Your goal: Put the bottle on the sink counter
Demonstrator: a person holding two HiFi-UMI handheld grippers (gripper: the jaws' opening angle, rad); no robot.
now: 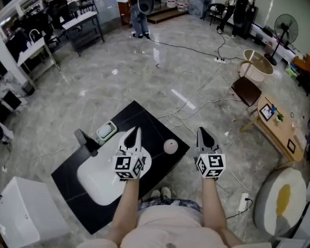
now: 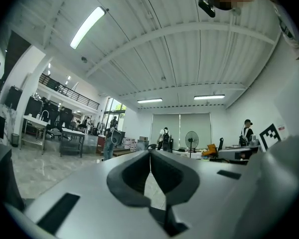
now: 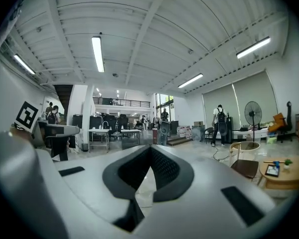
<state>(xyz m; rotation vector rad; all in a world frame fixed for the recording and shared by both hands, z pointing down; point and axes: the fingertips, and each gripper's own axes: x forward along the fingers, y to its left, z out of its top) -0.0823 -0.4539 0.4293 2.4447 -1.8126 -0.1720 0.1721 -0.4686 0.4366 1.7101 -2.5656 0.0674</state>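
A black sink counter [image 1: 144, 119] with a white basin [image 1: 95, 182] stands right below me in the head view. On its right part sits a small round pale object [image 1: 170, 146], perhaps the bottle seen from above. My left gripper [image 1: 137, 133] hovers over the basin's right rim, left of that object, shut and empty. My right gripper [image 1: 201, 133] hangs just off the counter's right corner, also shut with nothing in it. In the left gripper view the jaws [image 2: 150, 151] meet at the tips and point level across the hall. The right gripper view shows its jaws [image 3: 150, 147] closed the same way.
A dark faucet [image 1: 85, 140] and a green-white dish [image 1: 107, 131] sit at the counter's left. A white box [image 1: 20, 218] stands at lower left. Cables [image 1: 191, 107] trail over the floor. A chair [image 1: 246, 91], a wooden table [image 1: 279, 128] and a round white stool [image 1: 281, 200] are on the right.
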